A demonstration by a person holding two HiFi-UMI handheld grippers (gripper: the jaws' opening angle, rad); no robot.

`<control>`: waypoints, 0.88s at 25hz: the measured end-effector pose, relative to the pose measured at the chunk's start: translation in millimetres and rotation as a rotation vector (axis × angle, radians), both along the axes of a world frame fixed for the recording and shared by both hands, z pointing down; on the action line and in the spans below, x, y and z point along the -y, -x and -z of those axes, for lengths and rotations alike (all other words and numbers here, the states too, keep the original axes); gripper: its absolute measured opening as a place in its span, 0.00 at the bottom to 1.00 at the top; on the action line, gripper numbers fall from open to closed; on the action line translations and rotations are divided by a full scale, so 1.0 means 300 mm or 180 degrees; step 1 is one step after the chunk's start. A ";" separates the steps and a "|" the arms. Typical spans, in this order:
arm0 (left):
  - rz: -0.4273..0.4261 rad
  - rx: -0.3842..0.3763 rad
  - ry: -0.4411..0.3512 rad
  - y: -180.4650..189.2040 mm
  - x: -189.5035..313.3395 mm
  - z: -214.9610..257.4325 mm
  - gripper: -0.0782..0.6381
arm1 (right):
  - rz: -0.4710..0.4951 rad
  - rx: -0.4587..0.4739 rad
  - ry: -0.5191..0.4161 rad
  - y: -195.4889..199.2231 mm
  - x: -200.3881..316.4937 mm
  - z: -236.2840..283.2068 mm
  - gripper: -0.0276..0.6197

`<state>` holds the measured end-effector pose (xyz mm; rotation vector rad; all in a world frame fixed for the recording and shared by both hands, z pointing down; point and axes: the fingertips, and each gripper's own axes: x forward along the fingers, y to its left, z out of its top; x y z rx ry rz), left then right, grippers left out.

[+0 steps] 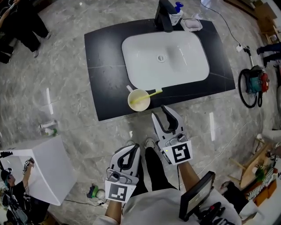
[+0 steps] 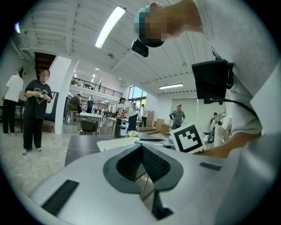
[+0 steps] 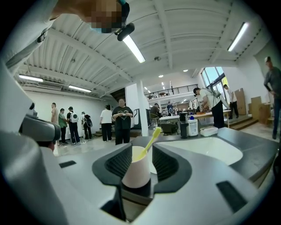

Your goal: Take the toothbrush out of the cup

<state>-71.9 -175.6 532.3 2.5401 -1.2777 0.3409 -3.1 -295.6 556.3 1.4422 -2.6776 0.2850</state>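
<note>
A pale cup (image 1: 138, 100) stands at the front edge of the black counter (image 1: 105, 66), with a yellow-green toothbrush (image 1: 149, 94) leaning out of it to the right. My right gripper (image 1: 159, 111) is open just in front of the cup and does not touch it. In the right gripper view the cup (image 3: 137, 171) and toothbrush (image 3: 151, 138) show framed between the spread jaws of my right gripper (image 3: 141, 151). My left gripper (image 1: 133, 149) hangs lower and nearer to me over the floor. Its jaws meet at the tip, and my left gripper (image 2: 142, 147) holds nothing.
A white basin (image 1: 164, 57) is set into the counter, with a black faucet (image 1: 164, 15), a blue-capped bottle (image 1: 176, 12) and a small white dish (image 1: 191, 24) behind it. A red and teal machine (image 1: 254, 83) stands on the floor at the right, a white box (image 1: 41, 173) at the left. People stand around.
</note>
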 end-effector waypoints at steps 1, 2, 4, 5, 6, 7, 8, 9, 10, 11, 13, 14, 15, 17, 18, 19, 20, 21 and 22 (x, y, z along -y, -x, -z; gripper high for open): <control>0.0004 0.0004 0.0017 0.003 -0.001 -0.009 0.11 | 0.0005 0.0010 0.0004 0.005 0.012 -0.008 0.24; 0.0014 -0.0001 0.0030 0.005 -0.001 -0.016 0.11 | 0.0008 0.0016 0.0007 0.009 0.023 -0.016 0.24; 0.0024 -0.0005 0.0042 0.005 -0.001 -0.023 0.12 | 0.0010 0.0017 0.0011 0.014 0.046 -0.031 0.24; 0.0019 0.0003 0.0043 0.004 -0.002 -0.025 0.11 | 0.0013 0.0019 0.0009 0.016 0.056 -0.035 0.24; 0.0018 0.0012 0.0044 0.005 -0.002 -0.027 0.11 | 0.0019 0.0023 0.0004 0.020 0.067 -0.038 0.24; 0.0023 0.0017 0.0045 0.006 0.000 -0.028 0.11 | 0.0029 0.0029 -0.0003 0.024 0.079 -0.040 0.24; 0.0035 0.0016 0.0048 0.008 0.002 -0.029 0.11 | 0.0041 0.0040 -0.0010 0.030 0.092 -0.040 0.24; 0.0051 0.0010 0.0052 0.010 0.005 -0.030 0.11 | 0.0053 0.0054 -0.0017 0.036 0.104 -0.040 0.24; 0.0065 0.0003 0.0057 0.011 0.006 -0.031 0.11 | 0.0065 0.0068 -0.0019 0.042 0.115 -0.040 0.24; 0.0069 0.0002 0.0062 0.010 0.006 -0.032 0.11 | 0.0080 0.0080 -0.0016 0.047 0.123 -0.042 0.24; 0.0043 0.0034 0.0078 0.007 0.000 -0.036 0.11 | 0.0111 0.0094 0.0001 0.056 0.136 -0.050 0.24; 0.0023 0.0056 0.0084 0.006 -0.004 -0.037 0.12 | 0.0116 0.0096 0.0004 0.059 0.141 -0.053 0.24; 0.0009 0.0072 0.0087 0.006 -0.007 -0.037 0.11 | 0.0109 0.0097 -0.0001 0.061 0.146 -0.055 0.24; -0.0012 0.0094 0.0092 0.008 -0.009 -0.038 0.11 | 0.0077 0.0100 -0.0021 0.061 0.158 -0.054 0.24; -0.0014 0.0099 0.0096 0.010 -0.009 -0.040 0.11 | 0.0070 0.0105 -0.0029 0.061 0.163 -0.053 0.24; -0.0010 0.0102 0.0103 0.014 -0.009 -0.042 0.11 | 0.0072 0.0108 -0.0037 0.062 0.165 -0.052 0.24; -0.0002 0.0103 0.0111 0.018 -0.008 -0.044 0.12 | 0.0079 0.0104 -0.0046 0.065 0.167 -0.052 0.24; 0.0010 0.0098 0.0117 0.022 -0.006 -0.046 0.11 | 0.0087 0.0095 -0.0054 0.067 0.166 -0.053 0.24; 0.0024 0.0086 0.0117 0.025 -0.005 -0.046 0.11 | 0.0090 0.0081 -0.0064 0.069 0.165 -0.053 0.24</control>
